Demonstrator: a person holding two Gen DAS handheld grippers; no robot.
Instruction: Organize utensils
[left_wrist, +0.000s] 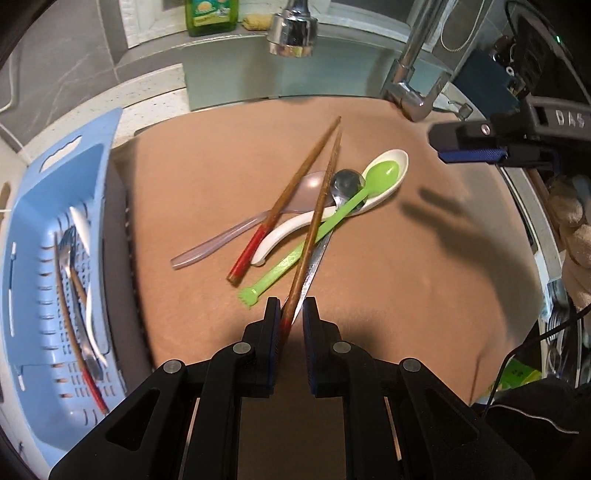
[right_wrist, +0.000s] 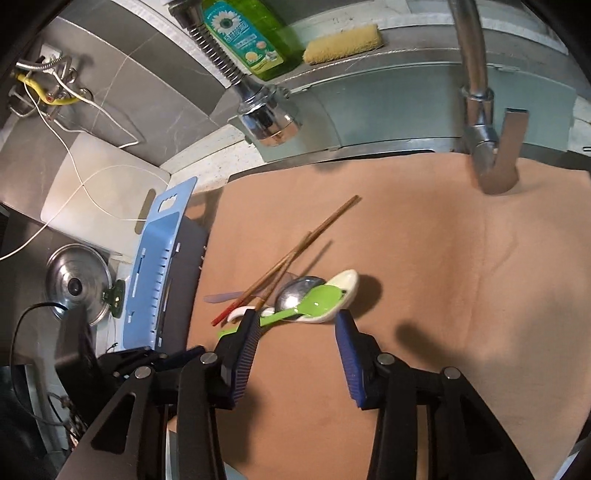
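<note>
A tan cloth spreads ahead of both grippers, and beyond it stands a chrome tap with its spray head hanging over the far edge. Off to the left of the left gripper's jaws sits a blue basket holding a fork and a few other pieces, blurred in this view. The pile of utensils lies straight ahead of the left gripper: a white soup spoon, a clear plastic spoon, a green spoon lying across the white one, a steel spoon and two chopsticks. The jaws stand narrow around the red end of the nearer chopstick; it seems gripped, though one pad may not touch. The other chopstick crosses the clear spoon just left of it. The right gripper has its jaws wide, with the pile just beyond the fingertips and the green handle passing behind the left finger. A dish-soap bottle and a sponge stand far behind.
</note>
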